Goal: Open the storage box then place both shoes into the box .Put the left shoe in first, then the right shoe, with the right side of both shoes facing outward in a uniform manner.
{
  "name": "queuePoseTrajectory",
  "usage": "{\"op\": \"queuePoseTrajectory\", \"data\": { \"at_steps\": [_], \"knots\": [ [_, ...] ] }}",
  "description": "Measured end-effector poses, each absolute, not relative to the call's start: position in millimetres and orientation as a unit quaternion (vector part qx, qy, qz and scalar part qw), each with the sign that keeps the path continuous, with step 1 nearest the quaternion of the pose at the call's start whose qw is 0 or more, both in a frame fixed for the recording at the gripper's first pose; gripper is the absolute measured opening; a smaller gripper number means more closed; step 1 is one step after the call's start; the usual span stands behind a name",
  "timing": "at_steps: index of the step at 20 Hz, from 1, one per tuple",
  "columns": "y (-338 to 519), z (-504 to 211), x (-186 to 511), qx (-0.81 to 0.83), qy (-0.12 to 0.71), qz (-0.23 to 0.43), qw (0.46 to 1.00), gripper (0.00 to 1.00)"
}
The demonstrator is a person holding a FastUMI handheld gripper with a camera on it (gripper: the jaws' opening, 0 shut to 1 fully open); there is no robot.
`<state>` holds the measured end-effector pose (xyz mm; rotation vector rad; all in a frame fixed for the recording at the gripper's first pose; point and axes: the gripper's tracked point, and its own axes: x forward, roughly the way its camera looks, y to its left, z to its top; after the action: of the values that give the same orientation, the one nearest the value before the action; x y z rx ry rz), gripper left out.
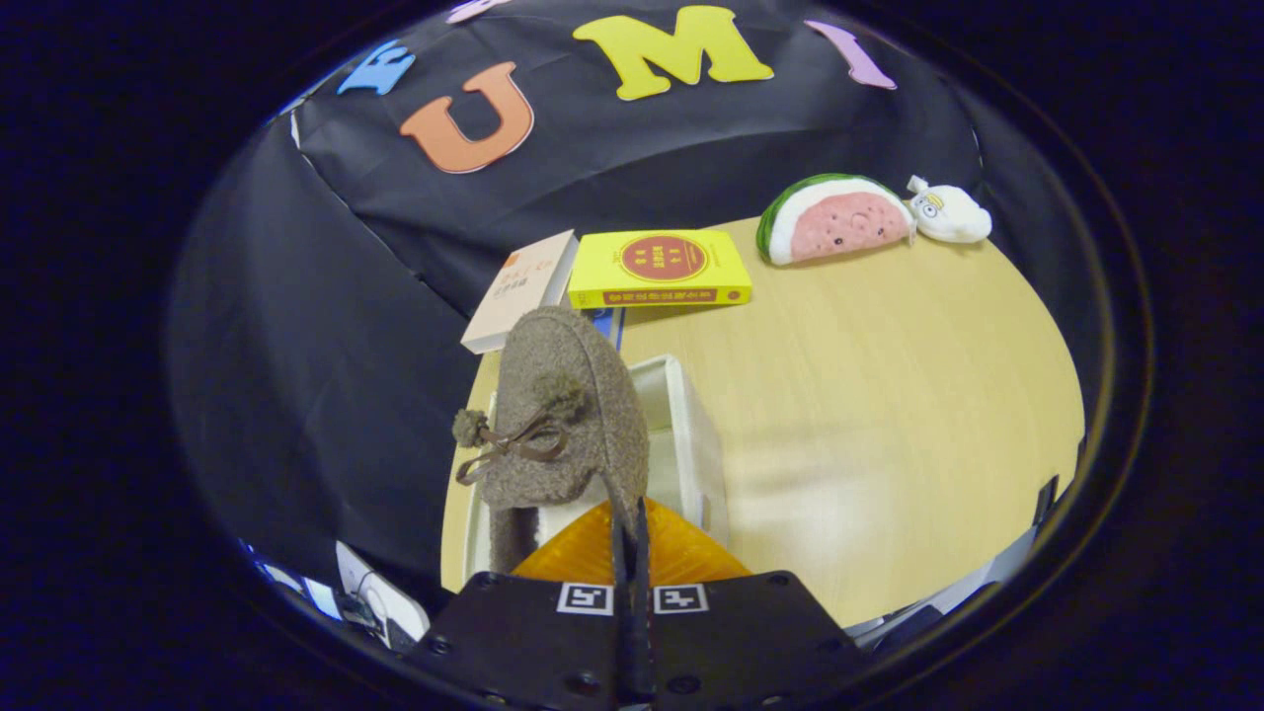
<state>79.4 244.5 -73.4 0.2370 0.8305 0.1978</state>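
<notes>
A fuzzy brown shoe (pixel 563 415) with a brown bow and pom-poms hangs toe-up just ahead of my gripper (pixel 632 523). The fingers are shut on the shoe's rim at its right side. Below and behind the shoe stands the white storage box (pixel 691 434), open at the top, its white walls showing to the right and left of the shoe. An orange ribbed surface (pixel 592 553) lies at the near side of the box, right before the fingers; I cannot tell whether it is the lid. The box's inside is mostly hidden by the shoe.
The box stands at the left of a light wooden table (pixel 869 395). Beyond it lie a yellow book (pixel 660 269) and a pale book (pixel 521 290). A watermelon plush (pixel 834 219) and a small white plush (pixel 950 215) rest at the far right.
</notes>
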Motion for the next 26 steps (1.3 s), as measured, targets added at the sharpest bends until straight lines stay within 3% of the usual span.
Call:
{"op": "queuePoseTrajectory", "data": {
  "at_steps": [5, 13, 15, 19, 21, 26],
  "knots": [
    [252.1, -110.8, 74.7, 0.06, 0.366, 0.063, 0.926, 0.01],
    [239.3, -107.7, 71.0, 0.022, 0.268, 0.026, 0.963, 0.02],
    [239.9, -105.3, 67.1, 0.022, 0.252, 0.026, 0.967, 0.11],
    [226.3, -70.0, 66.8, 0.013, 0.164, 0.008, 0.986, 0.14],
    [214.4, -52.3, 58.2, 0.0, 0.124, 0.004, 0.992, 0.35],
    [183.8, -10.6, 30.4, -0.021, 0.013, 0.002, 1.0, 0.63]
  ]
}}
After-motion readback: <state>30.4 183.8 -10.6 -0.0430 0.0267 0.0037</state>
